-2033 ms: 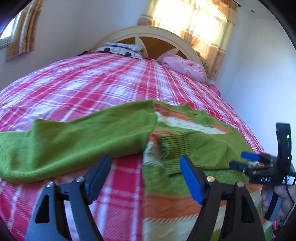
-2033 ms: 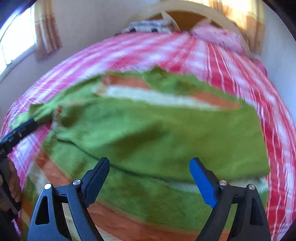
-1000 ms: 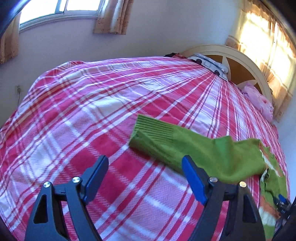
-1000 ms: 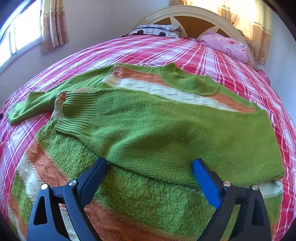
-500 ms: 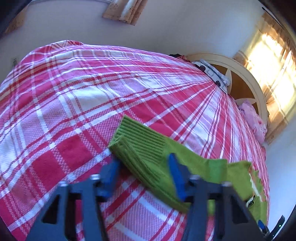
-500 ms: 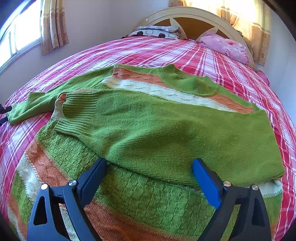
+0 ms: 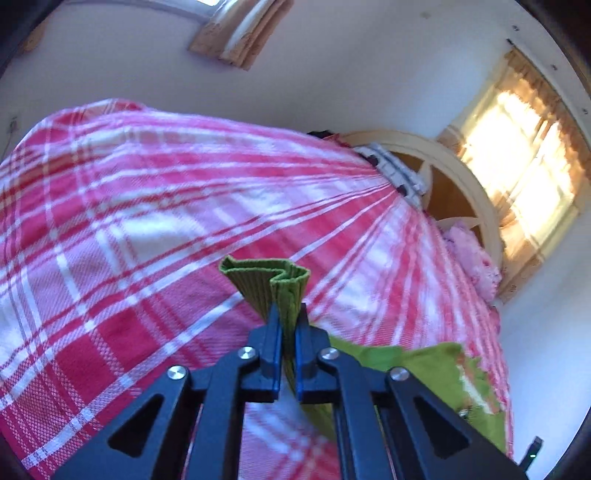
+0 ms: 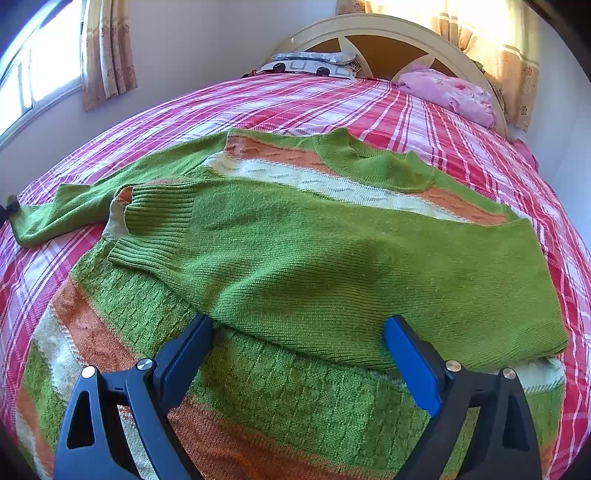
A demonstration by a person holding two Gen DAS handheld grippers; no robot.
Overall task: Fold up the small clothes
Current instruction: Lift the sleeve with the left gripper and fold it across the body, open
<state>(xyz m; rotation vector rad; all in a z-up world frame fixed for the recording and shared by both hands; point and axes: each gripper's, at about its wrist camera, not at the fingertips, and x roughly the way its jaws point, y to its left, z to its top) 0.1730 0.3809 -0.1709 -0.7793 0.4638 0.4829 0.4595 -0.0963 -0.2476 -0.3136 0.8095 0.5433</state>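
A green knit sweater [image 8: 332, 258] with orange and cream stripes lies flat on the bed. Its right sleeve is folded across the body, with the ribbed cuff [image 8: 159, 221] at the left. The other sleeve [image 8: 74, 206] stretches out to the left over the cover. In the left wrist view my left gripper [image 7: 287, 314] is shut on that sleeve's ribbed cuff [image 7: 258, 275], which stands bunched above the jaws and off the cover. The sweater body [image 7: 436, 365] shows at the lower right there. My right gripper [image 8: 297, 325] hangs open just above the sweater's lower half, with nothing between its fingers.
A pink plaid bedcover [image 8: 332, 99] spreads under everything. A cream headboard [image 8: 369, 33] stands at the far end with a patterned pillow [image 8: 310, 64] and a pink pillow [image 8: 450, 92]. Curtained windows are on the left and behind the headboard. Walls run close along both sides of the bed.
My left gripper has closed on the sleeve cuff and raised it off the cover, tilting as it went. The right gripper and the sweater body have stayed put.
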